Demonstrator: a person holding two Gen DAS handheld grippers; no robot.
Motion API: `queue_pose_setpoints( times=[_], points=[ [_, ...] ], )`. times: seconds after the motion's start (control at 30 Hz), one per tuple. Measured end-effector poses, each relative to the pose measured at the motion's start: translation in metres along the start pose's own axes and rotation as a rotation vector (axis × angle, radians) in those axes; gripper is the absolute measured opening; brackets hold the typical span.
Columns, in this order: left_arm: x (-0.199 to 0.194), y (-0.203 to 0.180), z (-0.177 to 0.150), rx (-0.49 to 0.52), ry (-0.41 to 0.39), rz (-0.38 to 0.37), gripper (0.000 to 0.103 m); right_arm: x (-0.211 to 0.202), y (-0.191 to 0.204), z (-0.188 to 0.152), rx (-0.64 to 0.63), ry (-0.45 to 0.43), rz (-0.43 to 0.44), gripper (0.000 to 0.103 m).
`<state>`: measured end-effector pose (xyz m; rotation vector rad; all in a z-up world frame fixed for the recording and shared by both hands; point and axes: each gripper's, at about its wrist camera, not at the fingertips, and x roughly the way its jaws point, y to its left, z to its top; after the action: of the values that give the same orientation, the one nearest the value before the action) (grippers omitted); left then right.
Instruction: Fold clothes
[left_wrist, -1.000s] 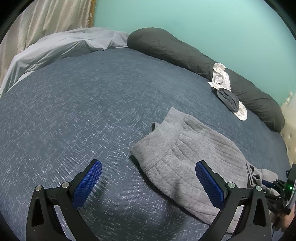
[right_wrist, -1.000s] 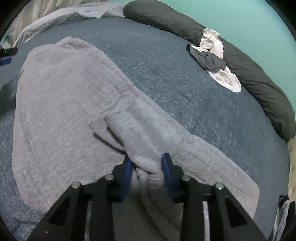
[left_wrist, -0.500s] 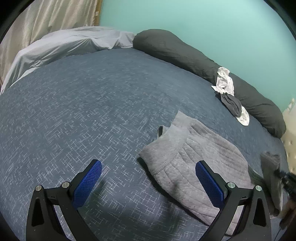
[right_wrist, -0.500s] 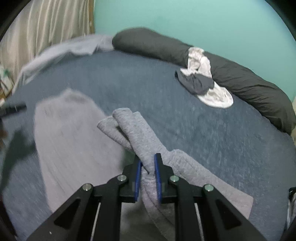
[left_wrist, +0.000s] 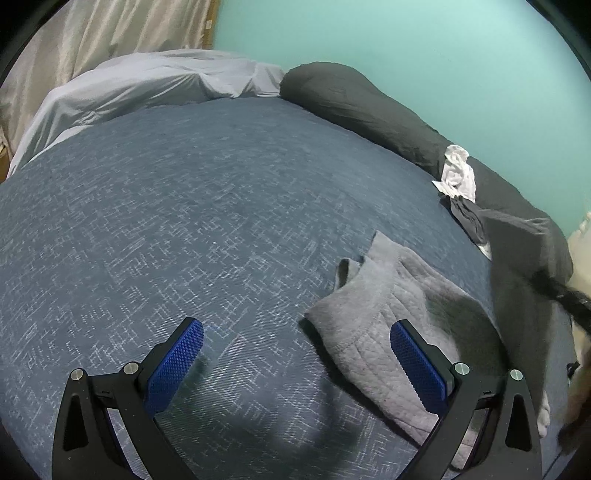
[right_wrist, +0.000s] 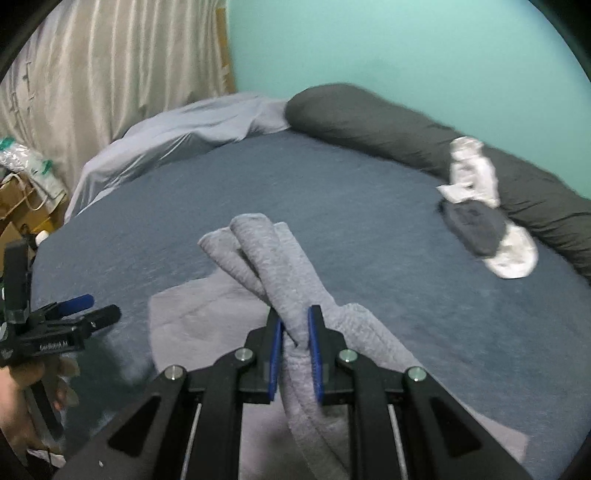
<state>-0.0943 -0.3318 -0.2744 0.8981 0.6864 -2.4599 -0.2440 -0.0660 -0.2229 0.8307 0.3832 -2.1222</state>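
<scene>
Right tool (right_wrist: 295, 341): blue pads drawn close together, clamped on a bunched fold of the grey garment (right_wrist: 273, 258). Its jaws were closing within the last second and now pinch the cloth. The gripped fold rises ahead of the pads as a thick roll, lifted off the bed (right_wrist: 332, 184); the rest of the garment trails down beside and below the tool onto the bedcover.

Left tool (left_wrist: 295, 362): pads wide apart, nothing between them. The left pad (left_wrist: 173, 362) hangs over bare blue bedcover; the right pad (left_wrist: 413, 365) is over the near edge of the grey garment (left_wrist: 369, 306). Contact with the cloth cannot be told. In the right wrist view this tool (right_wrist: 85, 308) appears at the left edge, held by a hand (right_wrist: 22, 391).

Grey garment: on the bed, part flat and rumpled, part raised at the right of the left wrist view, where it is blurred.

Other items: white cloth (right_wrist: 476, 173) and dark cloth (right_wrist: 476, 225) lying together against a long dark pillow (right_wrist: 369, 110) at the far edge.
</scene>
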Motion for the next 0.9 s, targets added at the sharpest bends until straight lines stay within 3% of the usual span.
queue_pose_setpoints(
  times=[0.23,0.47,0.63,0.8,0.9],
  points=[
    [-0.003,0.015,0.001,-0.028,-0.001,0.002,0.103,0.062,0.044,-0.009,0.017,0.076,0.025,0.013],
    [-0.002,0.016,0.001,-0.031,0.002,0.001,0.103,0.084,0.053,-0.017,0.034,0.093,0.04,0.013],
    [0.0,0.01,-0.001,-0.017,0.011,-0.002,0.103,0.1,0.047,-0.025,0.1,0.16,0.09,0.018],
    [0.002,0.005,-0.002,-0.011,0.013,0.0,0.103,0.068,0.037,-0.027,0.126,0.113,0.162,0.028],
    [0.002,0.001,-0.003,-0.005,0.014,-0.002,0.103,0.031,0.004,-0.036,0.213,0.061,0.176,0.035]
  ],
)
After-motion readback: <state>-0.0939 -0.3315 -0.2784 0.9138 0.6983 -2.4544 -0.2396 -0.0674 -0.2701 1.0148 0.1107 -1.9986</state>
